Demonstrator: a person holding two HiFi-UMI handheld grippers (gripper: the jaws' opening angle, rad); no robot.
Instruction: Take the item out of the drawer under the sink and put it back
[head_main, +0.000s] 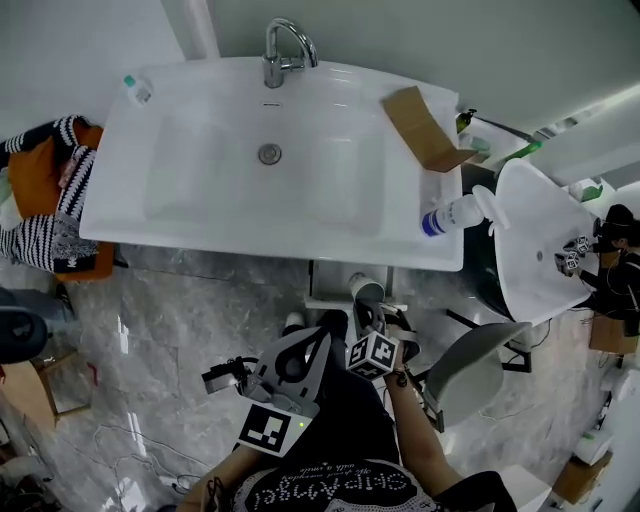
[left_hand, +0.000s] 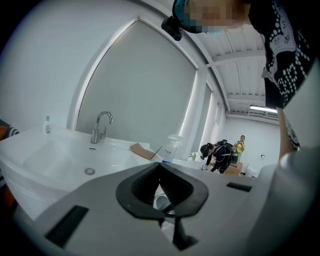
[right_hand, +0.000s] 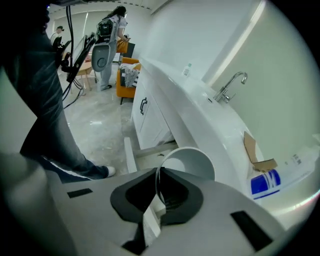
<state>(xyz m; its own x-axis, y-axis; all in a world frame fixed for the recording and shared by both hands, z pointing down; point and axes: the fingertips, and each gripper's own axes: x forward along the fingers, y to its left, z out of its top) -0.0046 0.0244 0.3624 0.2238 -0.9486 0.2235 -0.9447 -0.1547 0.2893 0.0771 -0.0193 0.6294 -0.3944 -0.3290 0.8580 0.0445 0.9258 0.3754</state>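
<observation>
A white cup hangs by its rim in my right gripper, whose jaws are shut on the thin wall. In the head view the cup and the right gripper are just in front of the sink's front edge, above the open drawer. The drawer's white front panel shows below the cup. My left gripper is beside the right one, on its left, with its pads together and nothing between them. Through the left gripper's closed pads the cup shows.
The white sink with its faucet carries a cardboard piece, a spray bottle and a small bottle. A second white basin stands right; an orange seat with striped cloth left. People work farther back.
</observation>
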